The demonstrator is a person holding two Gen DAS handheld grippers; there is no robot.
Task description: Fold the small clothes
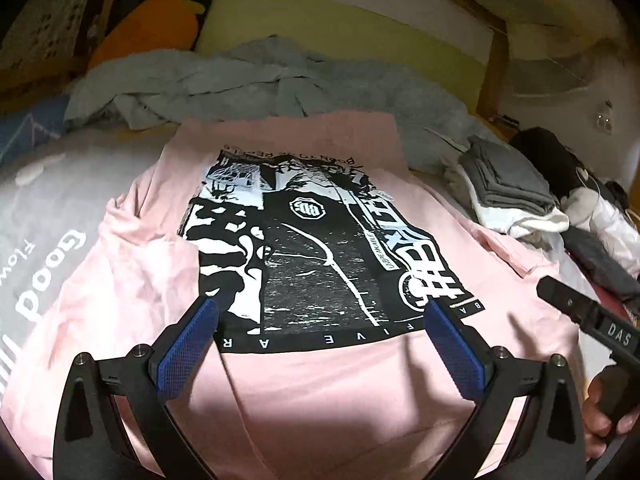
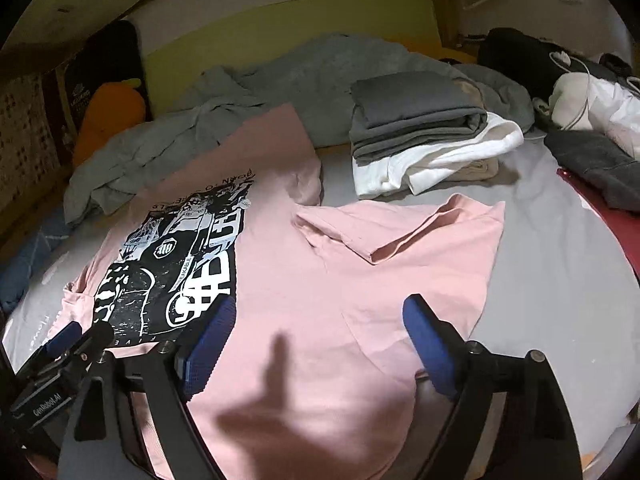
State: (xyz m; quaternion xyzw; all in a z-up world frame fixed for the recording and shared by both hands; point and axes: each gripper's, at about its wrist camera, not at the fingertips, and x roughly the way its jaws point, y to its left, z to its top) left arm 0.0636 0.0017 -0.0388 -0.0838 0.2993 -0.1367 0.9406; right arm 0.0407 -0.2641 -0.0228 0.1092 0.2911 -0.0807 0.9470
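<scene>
A pink T-shirt (image 1: 132, 272) with a black-and-white print (image 1: 316, 248) lies spread flat on the bed, print up. In the right wrist view the pink shirt (image 2: 288, 280) shows its right sleeve (image 2: 436, 232) stretched out to the side. My left gripper (image 1: 320, 312) is open and empty, hovering over the lower part of the print. My right gripper (image 2: 320, 312) is open and empty above the shirt's plain pink part, right of the print. The left gripper's tip also shows in the right wrist view (image 2: 76, 340).
A stack of folded grey and white clothes (image 2: 420, 128) sits beyond the sleeve. A crumpled grey-green garment (image 1: 224, 80) lies behind the shirt. Dark and white items (image 2: 576, 92) pile at the far right. An orange cushion (image 1: 152, 28) leans at the headboard. The grey bedsheet (image 2: 560, 280) lies underneath.
</scene>
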